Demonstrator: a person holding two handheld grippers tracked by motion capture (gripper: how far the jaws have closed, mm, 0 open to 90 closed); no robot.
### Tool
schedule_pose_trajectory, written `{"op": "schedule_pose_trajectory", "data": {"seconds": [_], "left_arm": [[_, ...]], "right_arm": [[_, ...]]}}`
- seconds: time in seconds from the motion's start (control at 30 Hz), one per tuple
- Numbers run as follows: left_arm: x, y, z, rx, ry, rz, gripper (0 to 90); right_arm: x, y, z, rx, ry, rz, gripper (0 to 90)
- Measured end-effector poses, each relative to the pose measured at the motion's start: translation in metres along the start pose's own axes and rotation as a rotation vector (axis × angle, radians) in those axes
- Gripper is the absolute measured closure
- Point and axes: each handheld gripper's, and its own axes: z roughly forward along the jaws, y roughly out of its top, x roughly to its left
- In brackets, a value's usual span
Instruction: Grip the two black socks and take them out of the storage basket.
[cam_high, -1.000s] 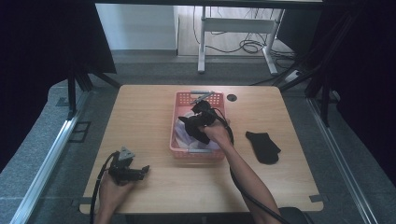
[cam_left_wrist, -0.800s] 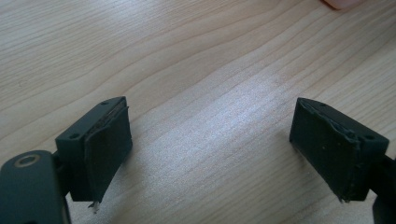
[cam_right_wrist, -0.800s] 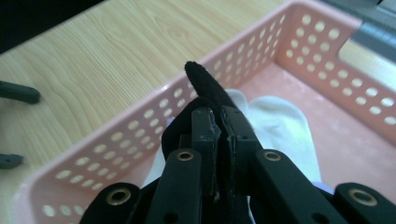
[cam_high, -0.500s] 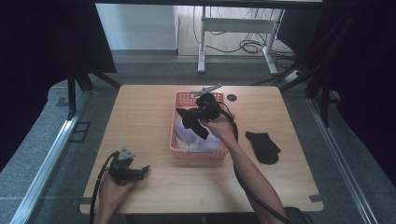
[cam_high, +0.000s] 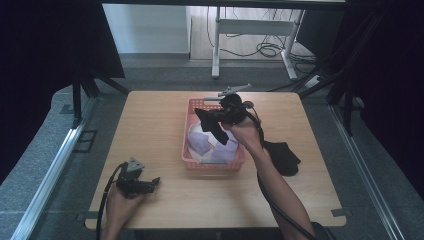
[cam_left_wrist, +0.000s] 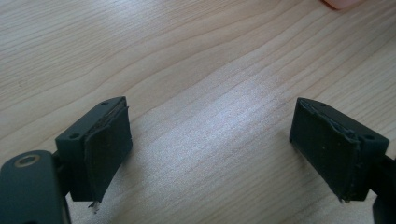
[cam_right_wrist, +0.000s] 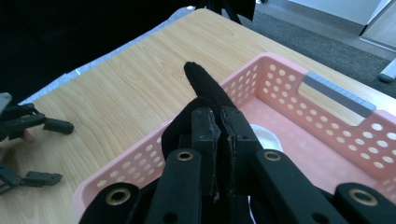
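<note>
Right gripper (cam_high: 216, 119): clamped on black glove (cam_high: 212, 125), above pink basket (cam_high: 212, 165) | glove likely soft, light, limp; pinch a fold | left gripper (cam_high: 150, 182): jaws wide, empty, table's (cam_high: 160, 115) 7 o'clock | second glove (cam_high: 284, 157), basket's 3 o'clock.

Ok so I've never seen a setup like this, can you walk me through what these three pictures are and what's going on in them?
A person sits at a wooden table and works with a hand-held pair of tongs in each hand; there is no robot arm.

The wide picture comes from a fixed camera above the table. The other two come from small cameras riding on each pair of tongs, looking along the black jaws.

On the table stands a pink basket with pale folded items inside, and a black glove lies beside it.

The right tongs are shut on a black cloth item, lifted over the basket. The left tongs are open and hold nothing, low over bare wood.
</note>
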Motion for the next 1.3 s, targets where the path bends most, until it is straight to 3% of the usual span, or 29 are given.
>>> {"op": "schedule_pose_trajectory", "data": {"seconds": [0.27, 0.83, 1.3], "left_arm": [[0.000, 0.000, 0.000, 0.000, 0.000, -0.001, 12.6], [0.000, 0.000, 0.000, 0.003, 0.000, 0.001, 12.6], [0.000, 0.000, 0.000, 0.002, -0.002, 0.000, 12.6]], "right_arm": [[-0.010, 0.000, -0.022, -0.031, -0.022, 0.018, 84.5], [-0.045, -0.022, -0.075, -0.085, -0.128, 0.101, 84.4], [-0.083, -0.068, -0.105, -0.082, -0.240, 0.192, 84.2]]}}
